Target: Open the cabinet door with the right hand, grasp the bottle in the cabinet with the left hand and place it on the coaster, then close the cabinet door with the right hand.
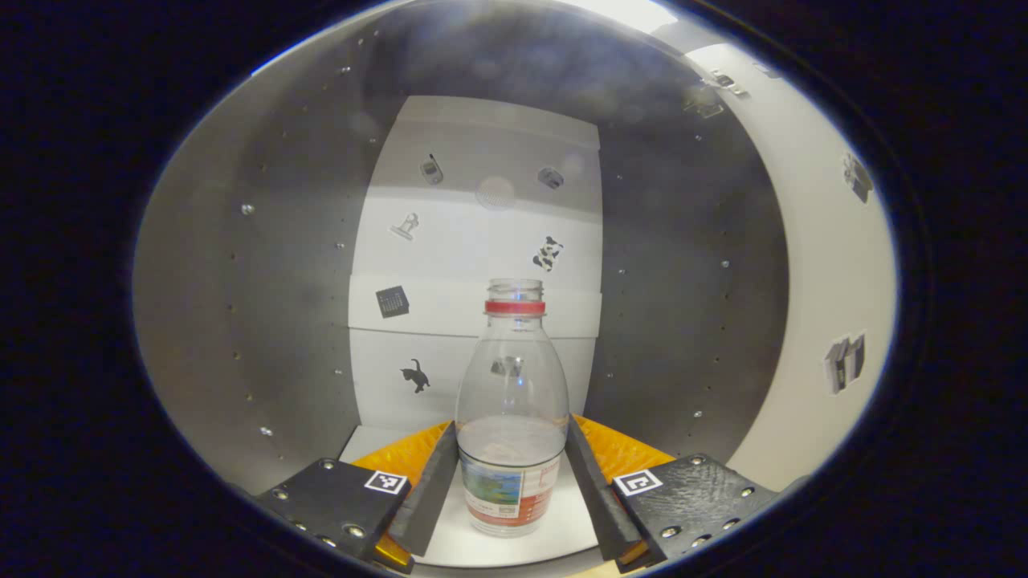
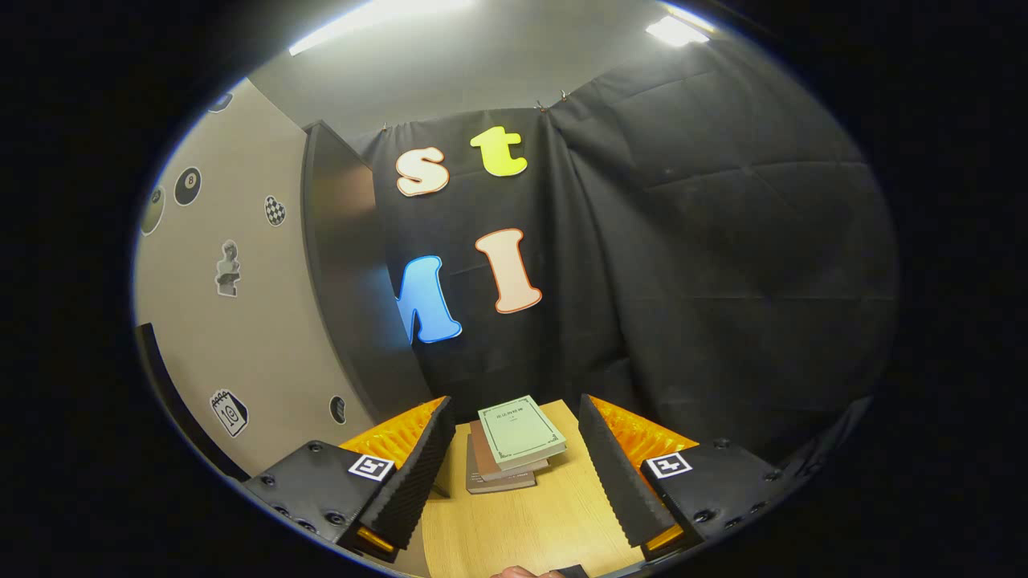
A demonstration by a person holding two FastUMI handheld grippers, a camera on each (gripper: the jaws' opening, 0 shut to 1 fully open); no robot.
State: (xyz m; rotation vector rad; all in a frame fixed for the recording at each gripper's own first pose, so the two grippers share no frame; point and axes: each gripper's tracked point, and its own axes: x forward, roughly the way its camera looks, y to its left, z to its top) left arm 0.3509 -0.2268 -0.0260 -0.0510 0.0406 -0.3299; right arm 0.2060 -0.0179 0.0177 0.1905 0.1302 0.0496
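Step in hand: judged from how things lie, the grasp of the bottle inside the cabinet; the door is already open.
Left claw (image 1: 512,482): reaching into the cabinet, its two fingers set one on each side of the bottle's lower body. They look to touch or nearly touch the plastic; I cannot tell whether they press on it yet.
Bottle: a clear plastic bottle (image 1: 511,417) with a red neck ring, no cap, and a printed label low down, standing upright on the white cabinet shelf (image 1: 482,546), right between the left claw's fingers and centred, which suits a square pinch at the widest, stiffest part.
Cabinet interior: grey side walls with rows of small holes flank the claw; a white back panel (image 1: 482,241) with small stickers lies straight ahead, beyond the bottle.
Cabinet door: a pale panel with stickers (image 2: 241,321), to the left of the right claw, swung out to leave the opening free.
Right claw (image 2: 514,482): open wide, holding nothing, hanging above the light wooden bench (image 2: 530,522), likely waiting near the door to shut it later.
Ahead of the right claw: a small stack of books (image 2: 514,445), green-covered one on top.
Coaster: I cannot place it.
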